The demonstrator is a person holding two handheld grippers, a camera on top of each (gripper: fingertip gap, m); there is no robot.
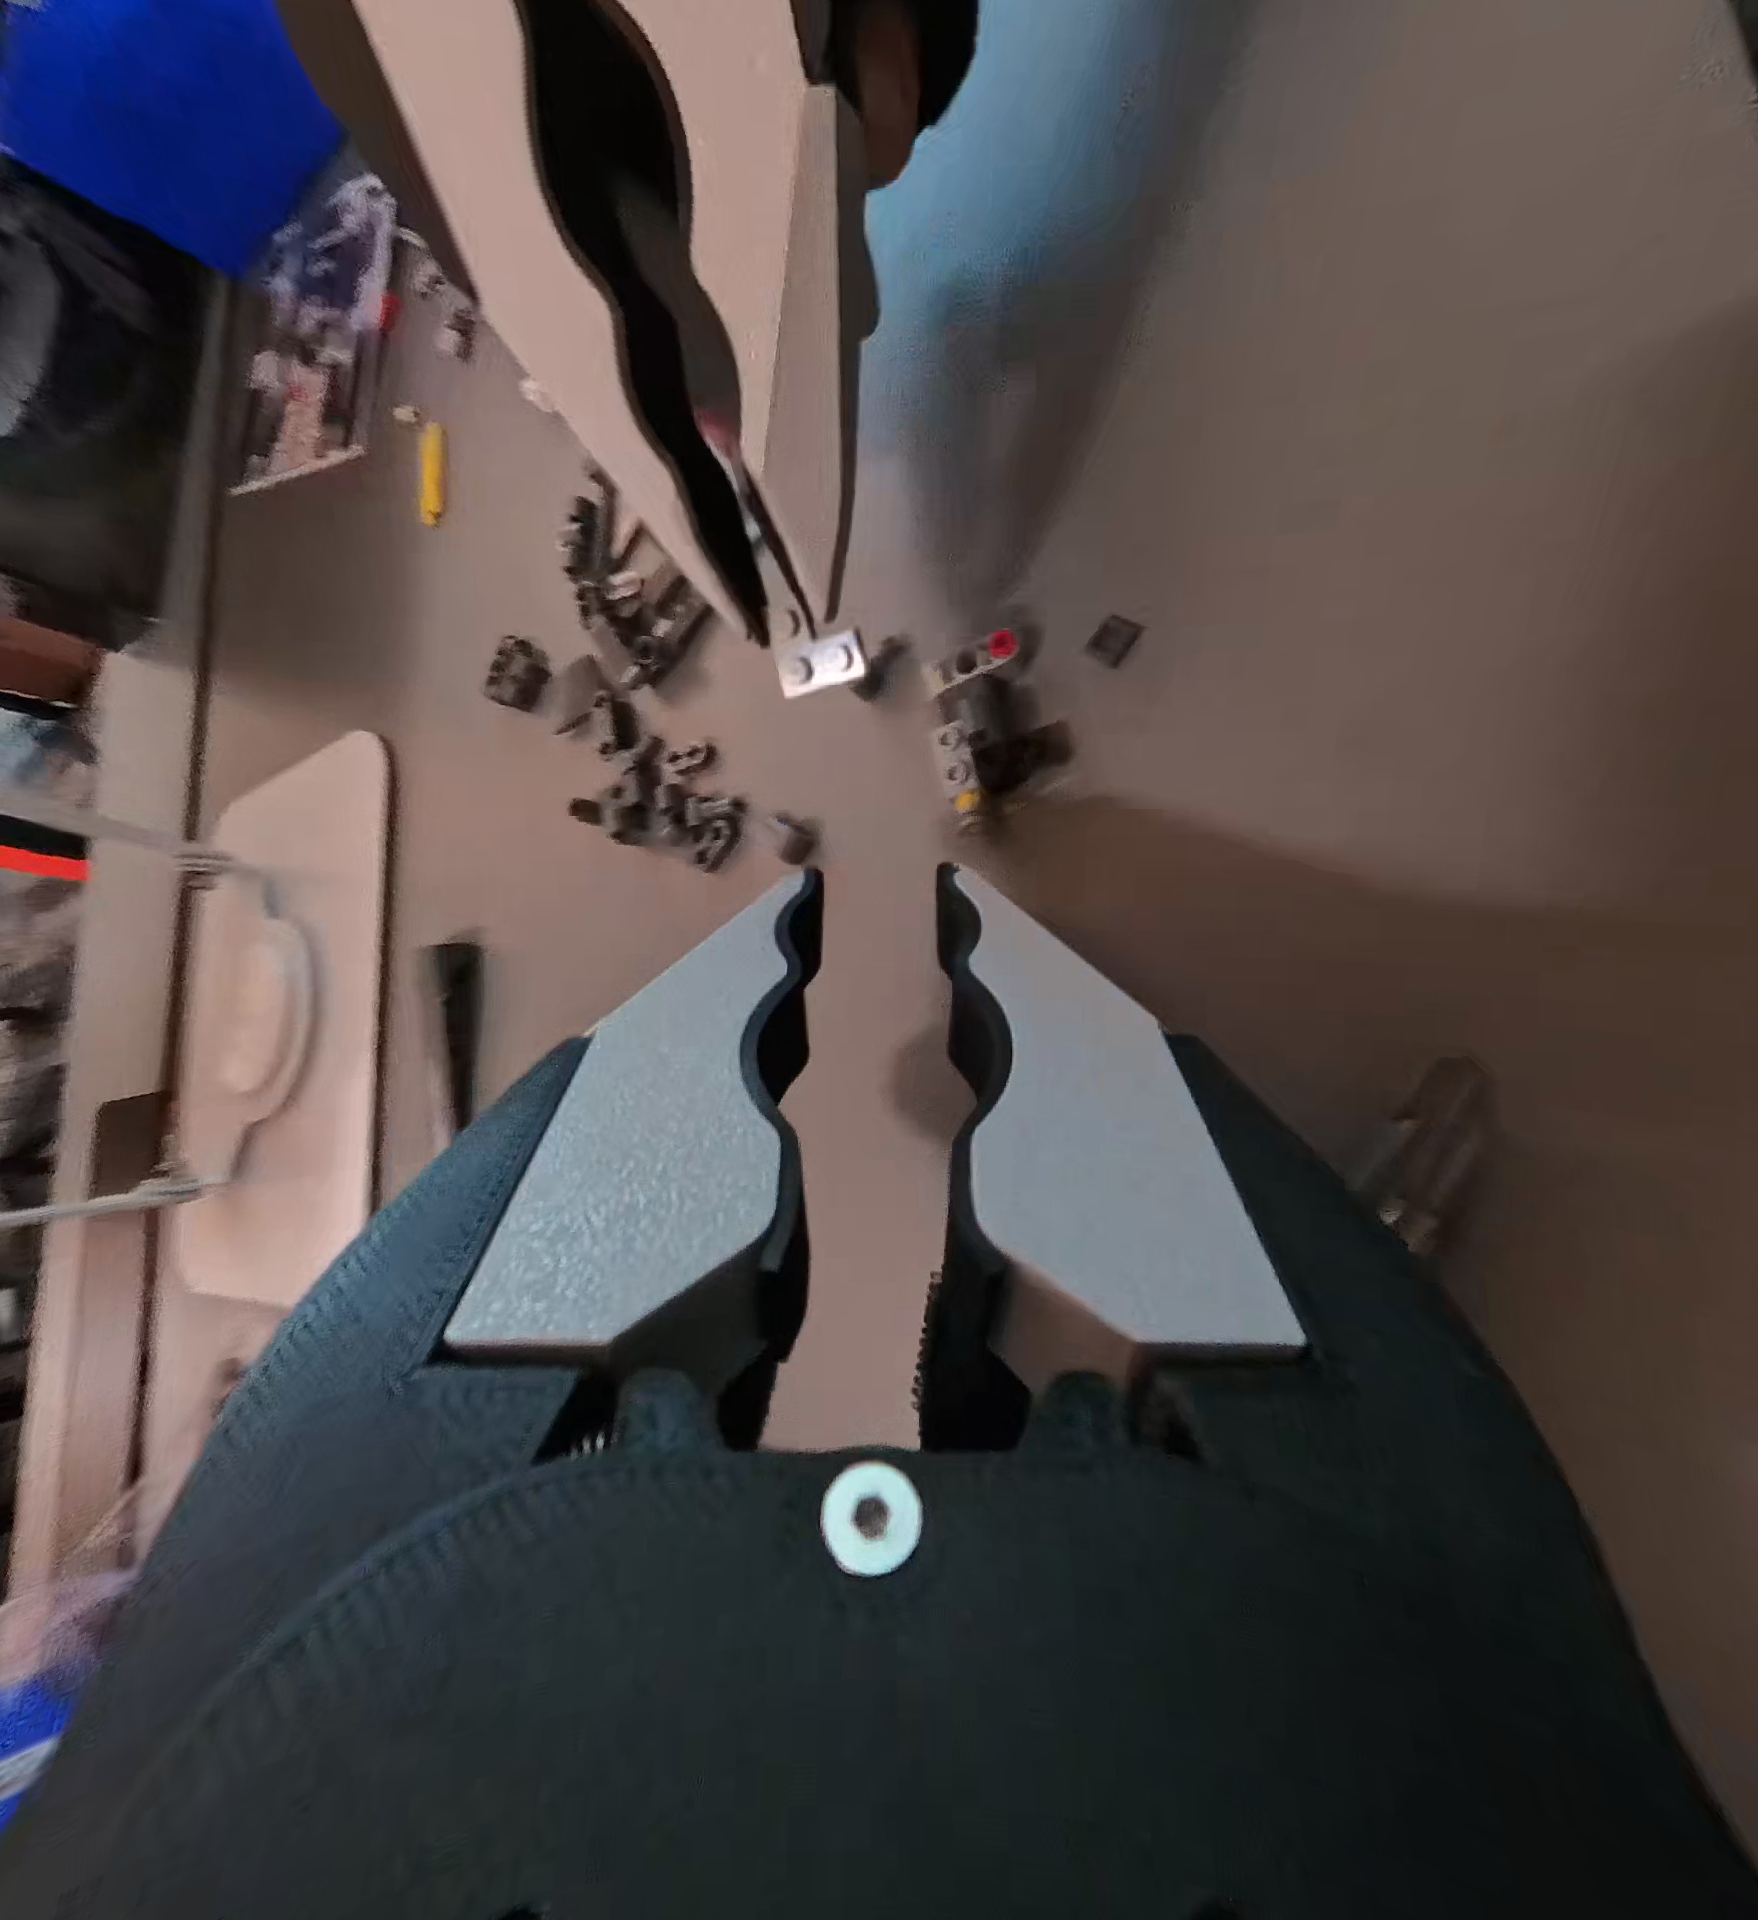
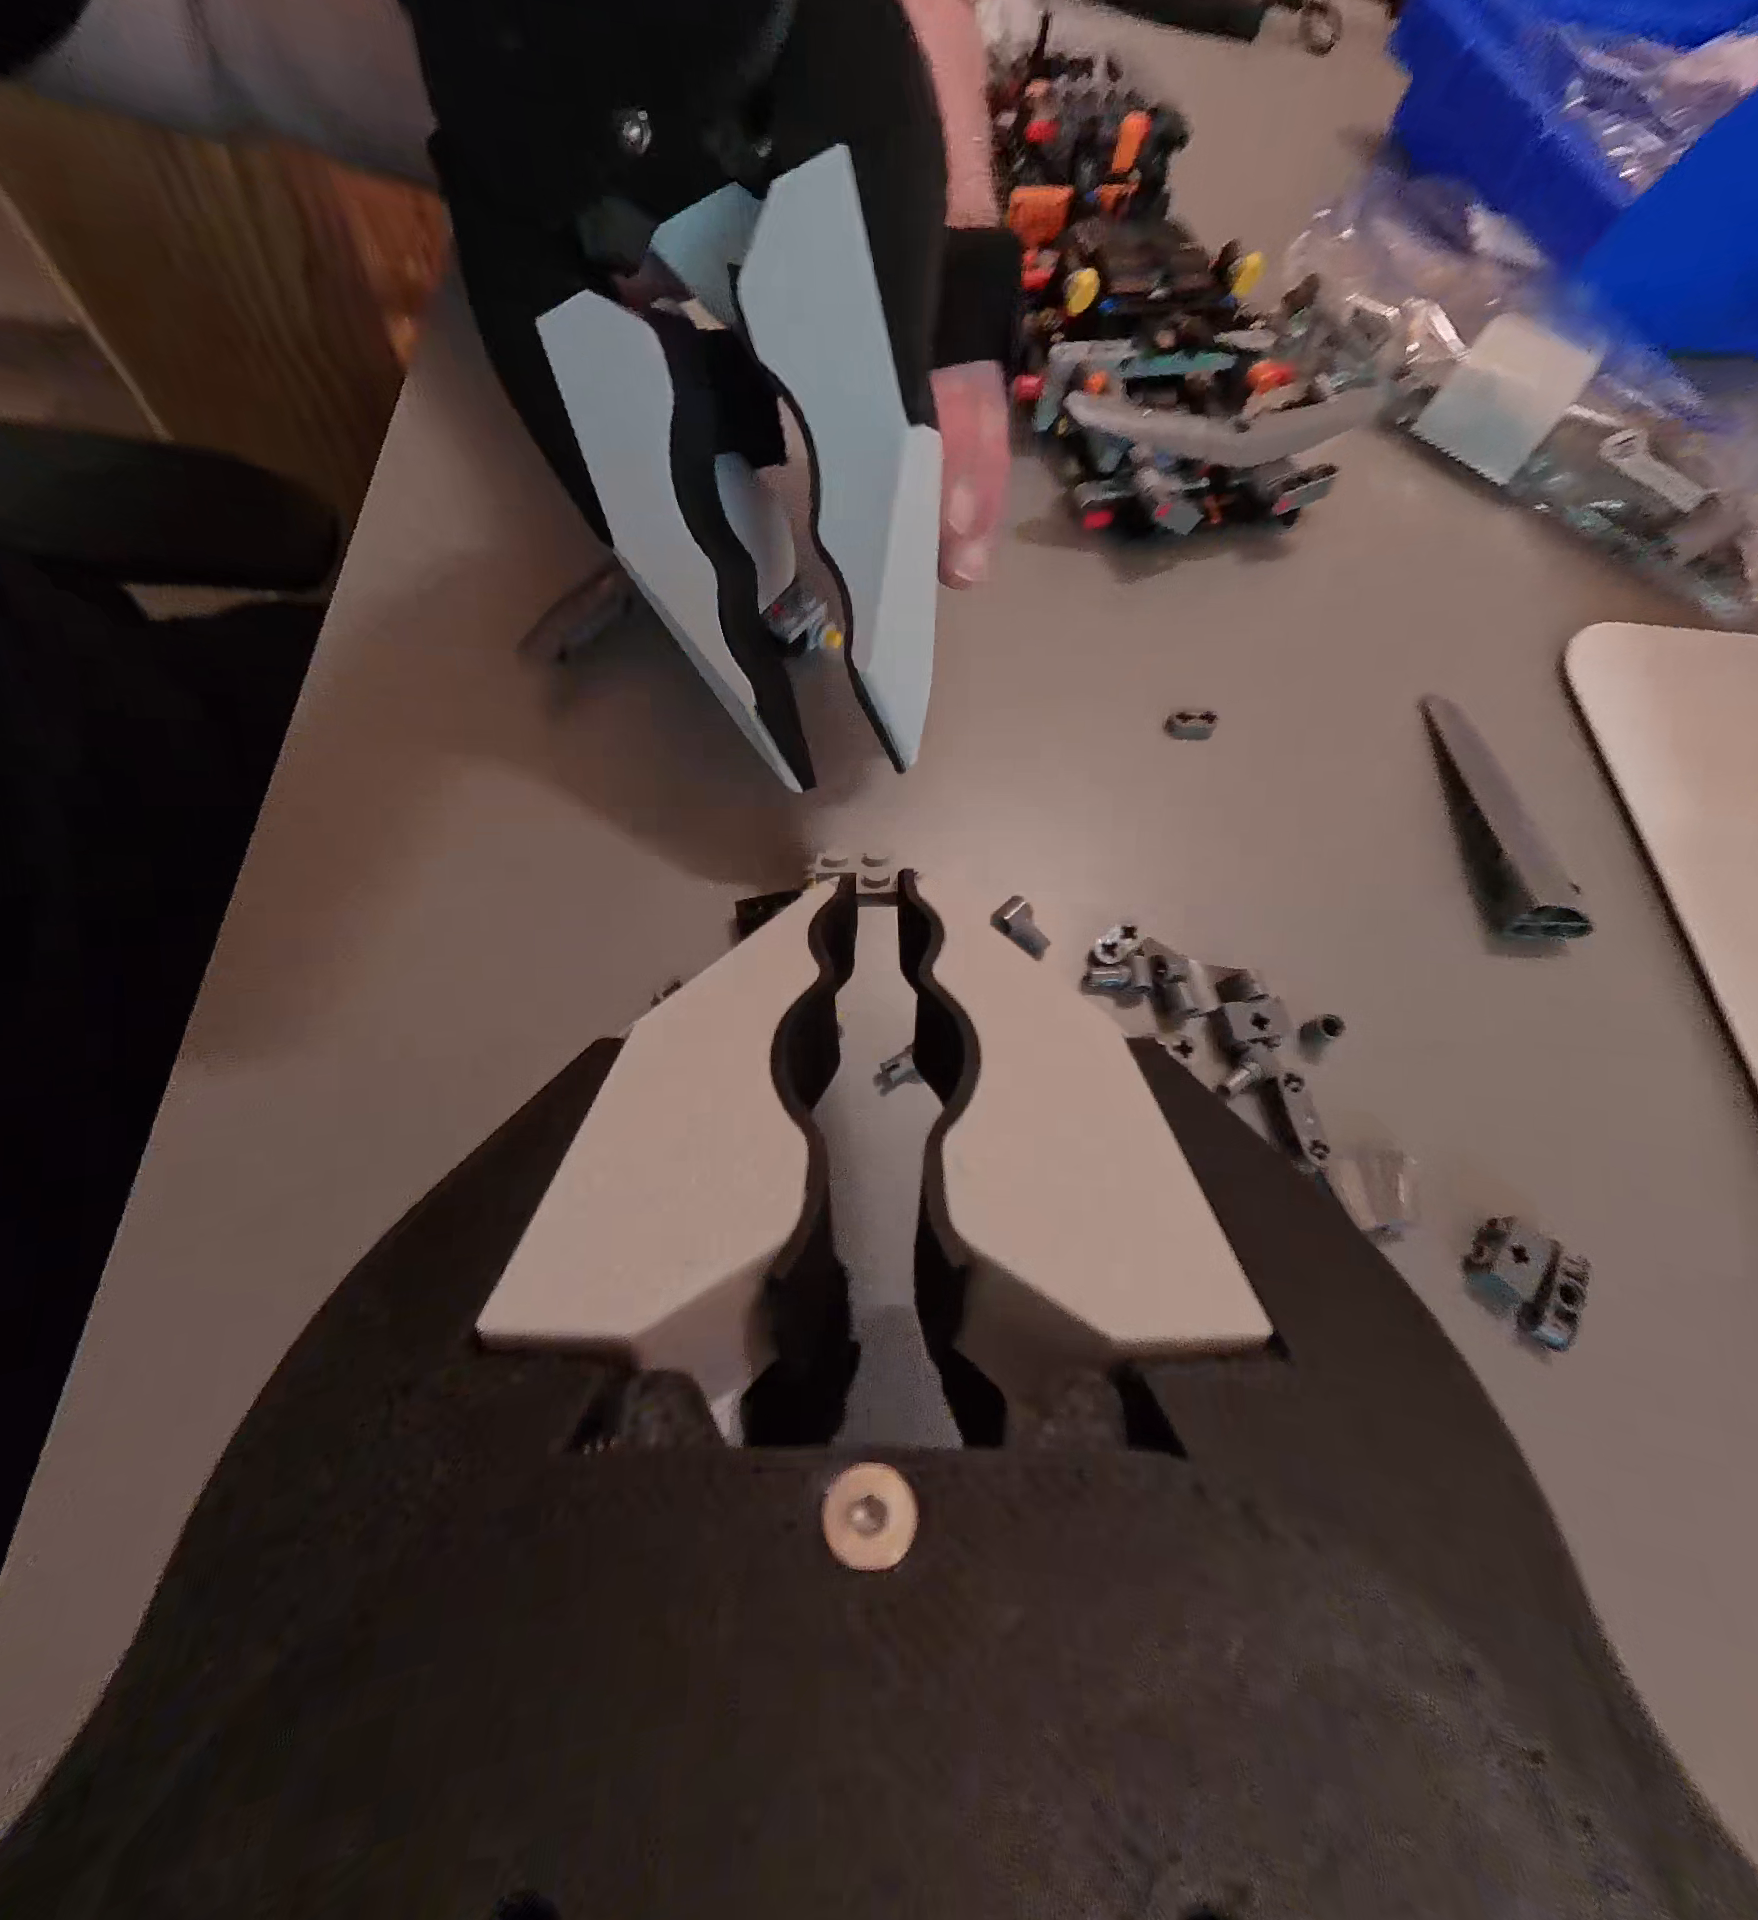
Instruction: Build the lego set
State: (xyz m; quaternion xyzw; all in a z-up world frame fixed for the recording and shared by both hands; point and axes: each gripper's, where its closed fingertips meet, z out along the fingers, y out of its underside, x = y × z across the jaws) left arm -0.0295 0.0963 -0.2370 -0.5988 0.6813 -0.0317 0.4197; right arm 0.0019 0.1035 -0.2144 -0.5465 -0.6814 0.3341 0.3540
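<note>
Blue bin (image 2: 1685, 187) beyond colourful bricks (image 2: 1145, 312)

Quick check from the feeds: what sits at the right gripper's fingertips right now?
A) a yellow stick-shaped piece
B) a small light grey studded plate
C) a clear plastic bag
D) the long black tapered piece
B: the right gripper has its fingertips closed on the edge of a small light grey studded plate, also seen at its tips from the left wrist view.

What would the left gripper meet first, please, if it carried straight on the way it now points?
Probably bare table: the open left gripper holds nothing. Farther along lies the light grey studded plate that the right gripper pinches, though depth is unclear.
</note>
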